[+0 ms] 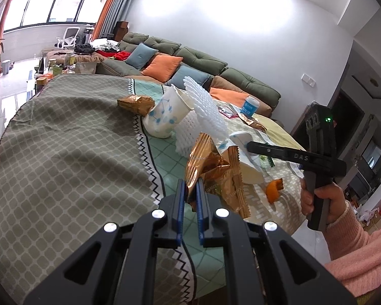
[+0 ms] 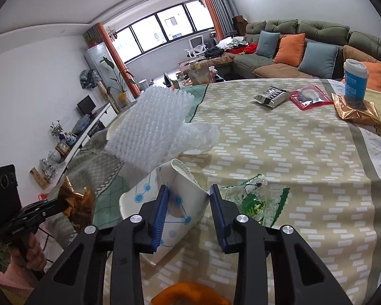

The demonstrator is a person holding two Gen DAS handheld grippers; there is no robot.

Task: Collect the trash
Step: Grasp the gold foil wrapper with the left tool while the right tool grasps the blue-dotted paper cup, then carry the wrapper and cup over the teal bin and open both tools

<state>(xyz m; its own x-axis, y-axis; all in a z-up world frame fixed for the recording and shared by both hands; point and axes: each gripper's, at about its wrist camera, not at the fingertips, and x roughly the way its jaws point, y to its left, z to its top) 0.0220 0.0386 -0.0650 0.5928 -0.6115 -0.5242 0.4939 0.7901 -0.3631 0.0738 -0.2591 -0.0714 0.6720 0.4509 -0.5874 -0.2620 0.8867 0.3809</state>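
Two grippers worked over the cloth-covered table [image 2: 292, 152]: the left gripper [image 1: 190, 190] clamped a crinkled gold foil wrapper [image 1: 210, 167], while the right gripper [image 2: 188, 195] straddled a tipped white paper cup [image 2: 165, 203], jaws apart.

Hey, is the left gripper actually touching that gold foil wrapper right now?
Touching. In the left wrist view the left gripper has its blue pads closed on an edge of the gold foil wrapper, with no gap showing.
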